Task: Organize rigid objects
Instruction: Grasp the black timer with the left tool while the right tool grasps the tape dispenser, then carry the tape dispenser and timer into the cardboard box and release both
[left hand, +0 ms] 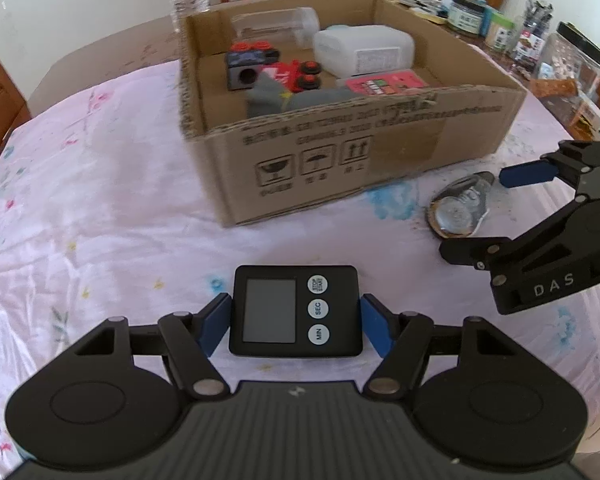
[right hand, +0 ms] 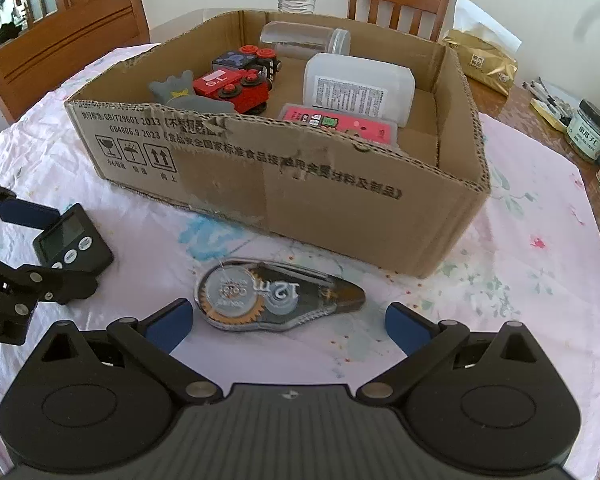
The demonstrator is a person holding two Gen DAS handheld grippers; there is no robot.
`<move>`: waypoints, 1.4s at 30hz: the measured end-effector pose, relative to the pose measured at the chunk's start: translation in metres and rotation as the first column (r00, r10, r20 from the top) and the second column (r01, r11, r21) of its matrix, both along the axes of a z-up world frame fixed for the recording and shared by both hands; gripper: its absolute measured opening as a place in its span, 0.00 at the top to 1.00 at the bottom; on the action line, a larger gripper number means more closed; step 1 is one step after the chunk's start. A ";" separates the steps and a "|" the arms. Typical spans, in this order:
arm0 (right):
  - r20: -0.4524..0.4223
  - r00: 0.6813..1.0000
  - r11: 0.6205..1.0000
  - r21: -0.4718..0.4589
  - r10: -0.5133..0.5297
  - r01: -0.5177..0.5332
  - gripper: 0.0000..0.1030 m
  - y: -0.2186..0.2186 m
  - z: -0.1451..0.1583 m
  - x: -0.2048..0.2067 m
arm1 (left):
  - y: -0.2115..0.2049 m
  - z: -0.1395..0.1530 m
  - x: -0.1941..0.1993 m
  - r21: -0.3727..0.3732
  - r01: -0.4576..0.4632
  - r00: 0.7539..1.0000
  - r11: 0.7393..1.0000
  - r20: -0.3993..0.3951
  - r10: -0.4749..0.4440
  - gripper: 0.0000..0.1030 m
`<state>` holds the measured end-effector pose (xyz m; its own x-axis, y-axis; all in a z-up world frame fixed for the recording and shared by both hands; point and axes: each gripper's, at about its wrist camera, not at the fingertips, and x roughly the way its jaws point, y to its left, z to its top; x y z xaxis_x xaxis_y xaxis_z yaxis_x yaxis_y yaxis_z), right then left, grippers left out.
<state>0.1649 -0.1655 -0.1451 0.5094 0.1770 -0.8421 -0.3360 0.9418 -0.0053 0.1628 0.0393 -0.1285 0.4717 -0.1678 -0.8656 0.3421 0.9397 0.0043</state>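
The left tongs lay low and level over the tabletop, their blue pads pressed against both sides of a black digital timer, clenched on it, screen up. The timer sat at six o'clock from the cardboard box. The right tongs hovered spread wide, released, with a correction tape dispenser lying flat on the flowered cloth just ahead of the fingertips, untouched. From the left wrist view the right tongs reached in from three o'clock, tilted down toward that dispenser. Inside the box lay a red toy train, a grey plush, a white plastic jug, a pink card pack and a clear jar.
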 end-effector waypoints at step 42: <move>-0.014 0.997 0.996 0.021 0.082 -0.082 0.10 -0.003 0.068 -0.010 | 0.014 0.048 -0.003 0.002 0.082 0.997 0.997 0.010 -0.082 0.33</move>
